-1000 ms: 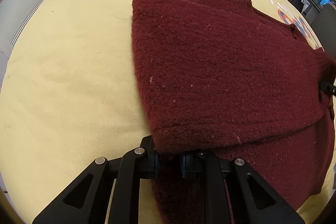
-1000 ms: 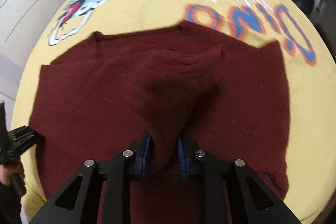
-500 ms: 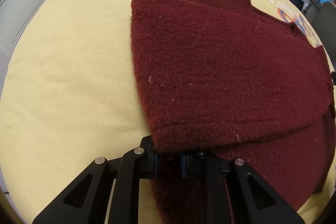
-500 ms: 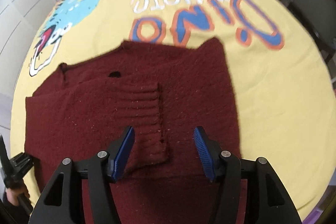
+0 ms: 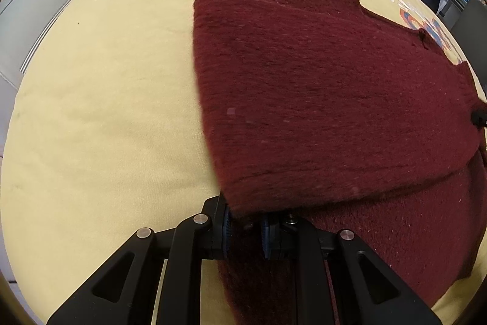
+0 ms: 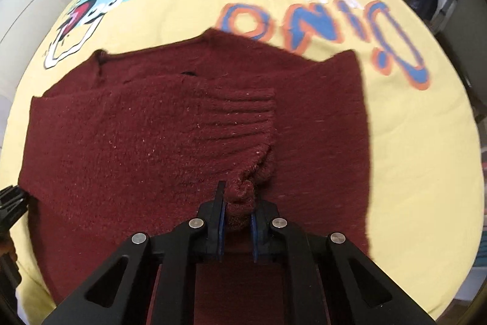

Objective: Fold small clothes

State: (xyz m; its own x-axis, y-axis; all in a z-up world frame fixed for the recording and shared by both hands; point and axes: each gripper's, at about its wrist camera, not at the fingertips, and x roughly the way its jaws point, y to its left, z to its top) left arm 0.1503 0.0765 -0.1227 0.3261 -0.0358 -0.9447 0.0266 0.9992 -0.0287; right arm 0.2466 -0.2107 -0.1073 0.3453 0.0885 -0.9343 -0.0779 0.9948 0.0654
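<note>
The dark red sweater (image 6: 158,142) lies spread on the yellow dinosaur bedspread (image 5: 100,111), one side folded over its middle. The right gripper (image 6: 237,221) has just snapped its jaws closed and now pinches the bunched ribbed cuff (image 6: 243,197) (a tight little wad between the blue pads). The left gripper (image 5: 246,229) clamps the folded layer's near corner.
</note>
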